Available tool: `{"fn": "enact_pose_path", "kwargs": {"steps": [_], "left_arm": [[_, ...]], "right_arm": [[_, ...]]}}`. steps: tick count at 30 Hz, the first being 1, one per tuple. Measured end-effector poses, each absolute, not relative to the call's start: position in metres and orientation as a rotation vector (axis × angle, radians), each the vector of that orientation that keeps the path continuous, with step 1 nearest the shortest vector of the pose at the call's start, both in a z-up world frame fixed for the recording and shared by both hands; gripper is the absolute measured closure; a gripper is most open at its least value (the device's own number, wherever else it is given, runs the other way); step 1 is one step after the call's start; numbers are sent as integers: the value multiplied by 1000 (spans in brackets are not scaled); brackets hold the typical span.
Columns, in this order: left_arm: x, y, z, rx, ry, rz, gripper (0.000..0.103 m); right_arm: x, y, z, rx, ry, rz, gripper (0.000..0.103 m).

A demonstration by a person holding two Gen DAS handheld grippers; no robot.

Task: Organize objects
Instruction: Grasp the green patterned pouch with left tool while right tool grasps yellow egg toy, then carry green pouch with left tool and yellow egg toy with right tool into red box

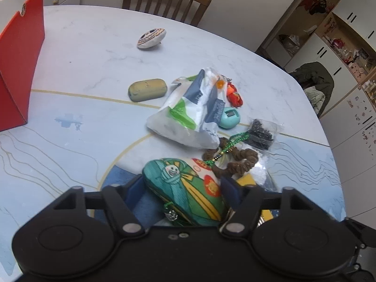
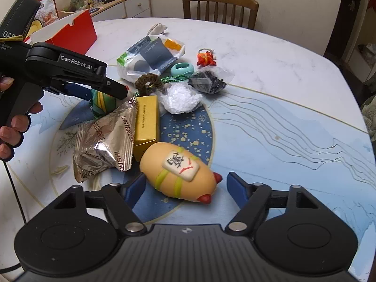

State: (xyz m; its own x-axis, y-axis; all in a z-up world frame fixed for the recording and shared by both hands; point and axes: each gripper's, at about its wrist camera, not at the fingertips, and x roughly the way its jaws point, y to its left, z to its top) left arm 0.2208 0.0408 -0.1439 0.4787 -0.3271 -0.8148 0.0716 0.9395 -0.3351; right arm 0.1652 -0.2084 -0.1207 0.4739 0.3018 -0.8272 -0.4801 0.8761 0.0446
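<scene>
The left gripper (image 1: 181,185) straddles a green pouch (image 1: 185,188) at the near edge of the clutter on the table (image 1: 94,54); whether its pads press on it cannot be told. The right gripper (image 2: 185,188) stands apart around a yellow toy (image 2: 181,171), its right finger (image 2: 237,188) clear of the toy.

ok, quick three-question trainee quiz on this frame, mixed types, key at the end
1. True or false: the red box lies on its side.
2. Which toy sits between the right gripper fingers? A) green embroidered pouch B) orange mahjong-tile toy C) teal egg
3. Fill in: the gold box lies beside a crumpled ___ wrapper.

Key: 1 false; 2 B; 3 foil
</scene>
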Motion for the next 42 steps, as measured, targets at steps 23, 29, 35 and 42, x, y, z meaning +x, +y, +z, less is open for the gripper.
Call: {"fn": "enact_pose_path", "kwargs": {"steps": [23, 29, 35, 42], "left_arm": [[164, 54, -88, -273, 945, -201, 44], [138, 71, -66, -334, 917, -176, 44], [114, 81, -61, -339, 911, -149, 44], [91, 91, -65, -373, 922, -103, 44]], "right_arm": [[137, -232, -96, -147, 896, 464, 80], [123, -240, -87, -195, 864, 493, 93], [124, -244, -84, -236, 852, 561, 85], [133, -238, -93, -286, 853, 637, 36]]}}
